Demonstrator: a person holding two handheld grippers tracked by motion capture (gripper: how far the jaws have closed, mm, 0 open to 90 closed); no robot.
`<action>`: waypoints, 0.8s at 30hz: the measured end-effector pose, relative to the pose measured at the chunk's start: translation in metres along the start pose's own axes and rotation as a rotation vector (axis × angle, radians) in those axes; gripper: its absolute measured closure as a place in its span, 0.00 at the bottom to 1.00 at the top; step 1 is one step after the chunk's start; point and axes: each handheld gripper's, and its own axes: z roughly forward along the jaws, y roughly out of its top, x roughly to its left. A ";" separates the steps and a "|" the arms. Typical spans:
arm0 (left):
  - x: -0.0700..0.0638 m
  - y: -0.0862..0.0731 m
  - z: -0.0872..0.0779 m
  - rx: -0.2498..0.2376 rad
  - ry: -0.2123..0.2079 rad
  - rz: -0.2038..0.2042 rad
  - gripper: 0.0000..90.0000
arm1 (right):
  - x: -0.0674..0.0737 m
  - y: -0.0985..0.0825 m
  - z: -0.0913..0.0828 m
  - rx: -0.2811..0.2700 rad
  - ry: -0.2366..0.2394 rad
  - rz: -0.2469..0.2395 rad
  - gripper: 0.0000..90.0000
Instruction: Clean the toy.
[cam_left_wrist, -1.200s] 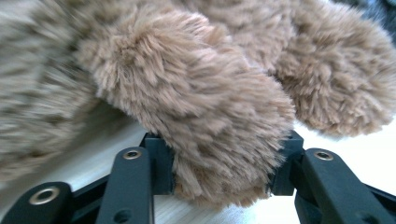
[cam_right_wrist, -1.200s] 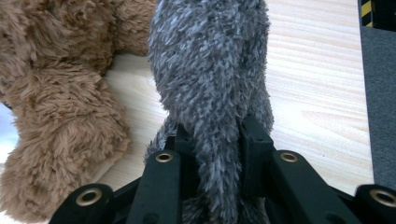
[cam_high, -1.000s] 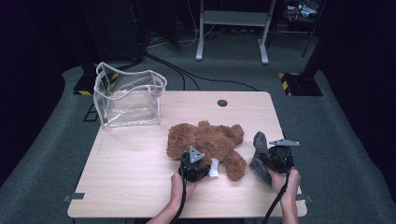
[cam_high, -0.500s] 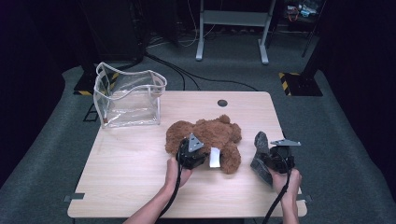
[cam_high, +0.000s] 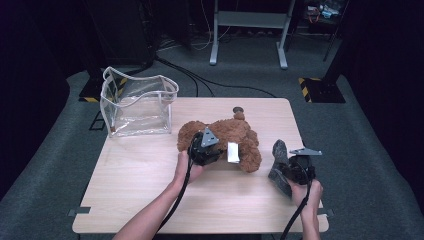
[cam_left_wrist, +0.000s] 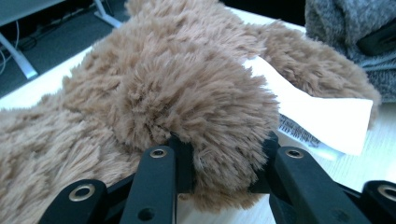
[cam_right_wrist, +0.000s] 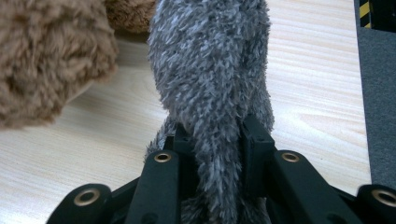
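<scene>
The brown teddy bear (cam_high: 227, 140) lies near the middle of the tabletop (cam_high: 140, 195), its long axis running roughly across the table, from a plush end at the left to a limb that reaches toward the right front. A white sewn-in label (cam_high: 233, 152) sticks out of its near side. The left hand-held gripper (cam_high: 204, 150) sits at the bear's near left part, and in the left gripper view its jaws have just been closing on a rounded tuft of brown fur (cam_left_wrist: 196, 116), which bulges between the black fingers (cam_left_wrist: 159, 182); they now pinch it.

Just to the right, apart from the bear's limb, stands a grey plush toy (cam_high: 279, 160), upright and narrow. The right hand-held gripper (cam_high: 295, 170) pinches its lower part, the grey pile (cam_right_wrist: 210, 84) squeezed between the pads.

The clear plastic bag (cam_high: 137, 105) stands open-topped at the far left corner of the tabletop. From the left hand-held gripper it lies up and to the left, well apart from the bear; the left hand is plainly the nearer one. Going by this layout, the bear would probably travel that way, and since its long axis is wider than the bag's mouth looks, it may need to go in end first.
</scene>
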 end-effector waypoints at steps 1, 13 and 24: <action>0.000 0.003 -0.001 -0.005 0.001 0.014 0.78 | 0.000 0.000 0.000 0.001 -0.001 0.002 0.80; -0.007 0.034 -0.031 -0.096 -0.061 0.061 0.79 | -0.002 0.003 -0.002 -0.005 -0.007 0.001 0.80; 0.018 0.017 -0.006 -0.006 -0.055 -0.058 0.75 | 0.002 0.004 0.000 0.003 0.002 -0.002 0.79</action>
